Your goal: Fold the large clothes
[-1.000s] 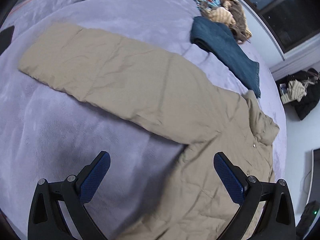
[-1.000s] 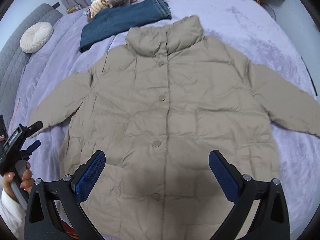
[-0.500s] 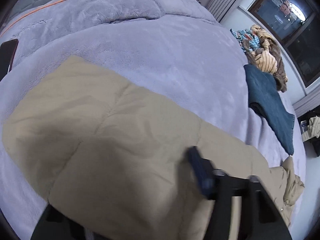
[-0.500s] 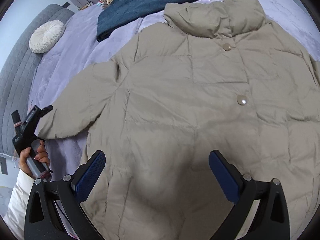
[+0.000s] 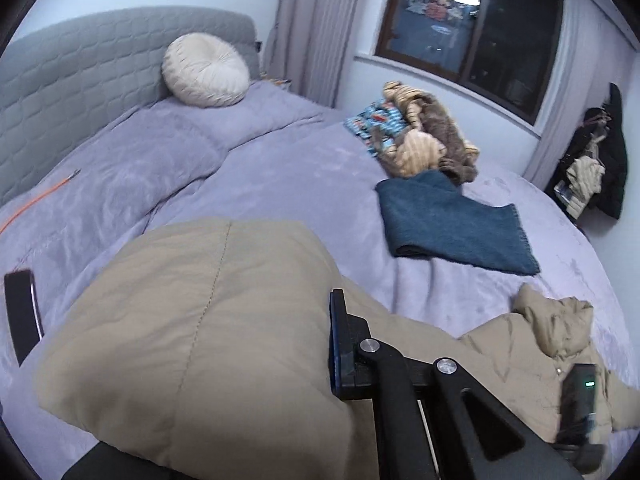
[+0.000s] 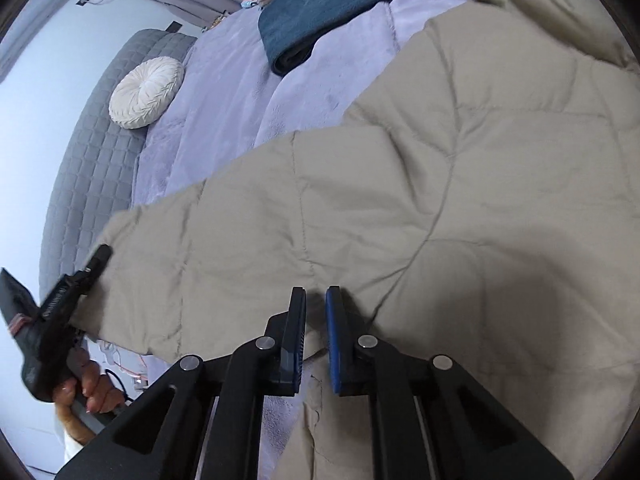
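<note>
Bed with lilac plush cover, grey quilted headboard. Lying on it: beige padded jacket spread across; folded blue jeans beside it; heap of mixed clothes beyond; round cream cushion against headboard; dark phone near edge.

I see my right gripper with its blue pads, jaws just closed, pinching the near edge of the beige quilted puffer jacket at the underarm. Far left, my left gripper clamps the sleeve cuff. Beyond lie folded dark blue jeans and a round cream pillow on the lavender bedspread.
</note>
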{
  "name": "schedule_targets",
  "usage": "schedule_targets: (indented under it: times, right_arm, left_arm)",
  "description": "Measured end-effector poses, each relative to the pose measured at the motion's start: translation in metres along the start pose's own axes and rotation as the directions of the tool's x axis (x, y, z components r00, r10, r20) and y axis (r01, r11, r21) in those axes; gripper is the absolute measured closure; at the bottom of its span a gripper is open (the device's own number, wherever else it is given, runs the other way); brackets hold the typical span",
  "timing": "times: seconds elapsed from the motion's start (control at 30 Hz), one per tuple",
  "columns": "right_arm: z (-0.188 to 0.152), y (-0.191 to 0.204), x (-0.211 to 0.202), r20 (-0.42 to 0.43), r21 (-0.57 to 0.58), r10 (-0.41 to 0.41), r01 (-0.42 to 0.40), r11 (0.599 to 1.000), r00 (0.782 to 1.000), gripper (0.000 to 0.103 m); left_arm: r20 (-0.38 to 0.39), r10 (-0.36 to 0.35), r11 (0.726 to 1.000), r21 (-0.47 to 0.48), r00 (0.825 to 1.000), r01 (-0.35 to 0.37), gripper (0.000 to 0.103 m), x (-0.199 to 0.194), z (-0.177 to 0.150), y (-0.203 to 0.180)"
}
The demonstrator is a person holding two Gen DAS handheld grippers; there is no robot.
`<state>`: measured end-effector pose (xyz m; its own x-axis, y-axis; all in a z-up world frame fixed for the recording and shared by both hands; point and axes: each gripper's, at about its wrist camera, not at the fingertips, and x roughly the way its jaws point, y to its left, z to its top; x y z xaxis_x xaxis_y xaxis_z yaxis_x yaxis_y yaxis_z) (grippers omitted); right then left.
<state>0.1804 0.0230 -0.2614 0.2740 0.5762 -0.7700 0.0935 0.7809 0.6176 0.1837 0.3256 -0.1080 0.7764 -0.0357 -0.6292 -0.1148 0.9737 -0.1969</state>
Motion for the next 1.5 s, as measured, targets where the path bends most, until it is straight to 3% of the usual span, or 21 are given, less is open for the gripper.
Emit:
schedule_targets:
  times: [0.1, 0.17, 0.27, 0.4, 0.57, 0.7, 0.77, 0.83, 0.87, 0.9, 0.93, 0.97, 1.03, 1.1, 1.13, 1.23, 1.33, 1.4, 1.5]
  right_arm:
    - [-0.004, -0.008, 0.019, -0.041, 0.015, -0.01, 0.011, 1.0, 0.999, 0.093]
    - [-0.005, -0.011, 0.012, -0.058, 0.024, 0.026, -0.025, 0.999, 0.998, 0.093]
    - [-0.016, -0.018, -0.02, -0.05, 0.004, 0.065, -0.065, 0.998, 0.997, 0.093]
    - [-0.03, -0.06, -0.103, 0.052, -0.001, -0.01, 0.01, 1.0, 0.999, 0.093]
    - [-0.049, -0.145, -0.207, 0.165, 0.083, -0.215, 0.204, 0.975, 0.962, 0.093]
    - [-0.068, -0.195, -0.245, 0.169, 0.145, -0.284, 0.262, 0.954, 0.944, 0.093]
    - [-0.076, -0.214, -0.253, 0.162, 0.174, -0.294, 0.266, 0.948, 0.942, 0.093]
    - [-0.08, -0.22, -0.257, 0.161, 0.195, -0.282, 0.25, 0.949, 0.946, 0.093]
    - [-0.08, -0.223, -0.259, 0.164, 0.2, -0.274, 0.24, 0.95, 0.948, 0.093]
    - [-0.083, -0.22, -0.255, 0.165, 0.202, -0.271, 0.236, 0.95, 0.948, 0.093]
    - [-0.079, -0.223, -0.254, 0.164, 0.204, -0.27, 0.235, 0.95, 0.949, 0.093]
    - [-0.078, -0.219, -0.253, 0.162, 0.206, -0.27, 0.236, 0.95, 0.949, 0.092]
    - [-0.076, -0.216, -0.25, 0.152, 0.205, -0.274, 0.241, 0.949, 0.95, 0.092]
    - [-0.069, -0.21, -0.249, 0.141, 0.195, -0.282, 0.253, 0.948, 0.949, 0.092]
    - [-0.069, -0.203, -0.251, 0.146, 0.177, -0.287, 0.26, 0.949, 0.947, 0.086]
    - [-0.063, -0.174, -0.256, 0.206, 0.095, -0.312, 0.298, 0.95, 0.928, 0.016]
    - [-0.059, -0.142, -0.245, 0.237, -0.046, -0.302, 0.321, 0.946, 0.923, 0.014]
    - [-0.051, -0.116, -0.223, 0.23, -0.149, -0.313, 0.351, 0.925, 0.922, 0.014]
    - [-0.036, -0.086, -0.175, 0.179, -0.269, -0.41, 0.445, 0.854, 0.894, 0.014]
  left_arm:
    - [0.023, -0.115, 0.988, 0.106, 0.993, 0.112, 0.094, -0.017, 0.006, -0.056]
    - [0.024, -0.196, 0.967, 0.168, 0.98, 0.189, 0.094, -0.023, 0.008, -0.101]
    - [0.009, -0.289, 0.926, 0.258, 0.957, 0.277, 0.094, -0.029, 0.002, -0.173]
    - [-0.095, -0.366, 0.86, 0.345, 0.926, 0.375, 0.093, -0.015, -0.025, -0.272]
    - [-0.244, -0.281, 0.799, 0.477, 0.928, 0.366, 0.093, 0.03, -0.107, -0.368]
    - [-0.332, -0.159, 0.768, 0.55, 0.93, 0.328, 0.093, 0.071, -0.168, -0.406]
    - [-0.343, -0.101, 0.752, 0.588, 0.934, 0.298, 0.093, 0.081, -0.191, -0.4]
    - [-0.322, -0.088, 0.741, 0.612, 0.943, 0.278, 0.084, 0.077, -0.201, -0.401]
    - [-0.326, -0.103, 0.738, 0.609, 0.94, 0.292, 0.053, 0.072, -0.202, -0.401]
    - [-0.329, -0.12, 0.738, 0.601, 0.937, 0.306, 0.01, 0.069, -0.203, -0.4]
    - [-0.308, -0.134, 0.746, 0.594, 0.942, 0.301, 0.0, 0.062, -0.2, -0.397]
    - [-0.278, -0.155, 0.75, 0.592, 0.948, 0.296, 0.0, 0.055, -0.199, -0.394]
    - [-0.295, -0.169, 0.738, 0.595, 0.94, 0.319, 0.0, 0.042, -0.192, -0.389]
    - [-0.3, -0.18, 0.749, 0.576, 0.937, 0.328, 0.0, 0.03, -0.178, -0.377]
    - [-0.292, -0.206, 0.762, 0.551, 0.934, 0.34, 0.0, 0.022, -0.167, -0.365]
    - [-0.235, -0.203, 0.813, 0.501, 0.951, 0.298, 0.0, 0.003, -0.141, -0.321]
    - [-0.201, -0.122, 0.873, 0.444, 0.972, 0.201, 0.002, 0.016, -0.113, -0.271]
    - [-0.219, -0.034, 0.911, 0.395, 0.975, 0.121, 0.032, 0.039, -0.101, -0.241]
    - [-0.297, 0.085, 0.955, 0.297, 0.951, 0.008, 0.052, 0.084, -0.097, -0.198]
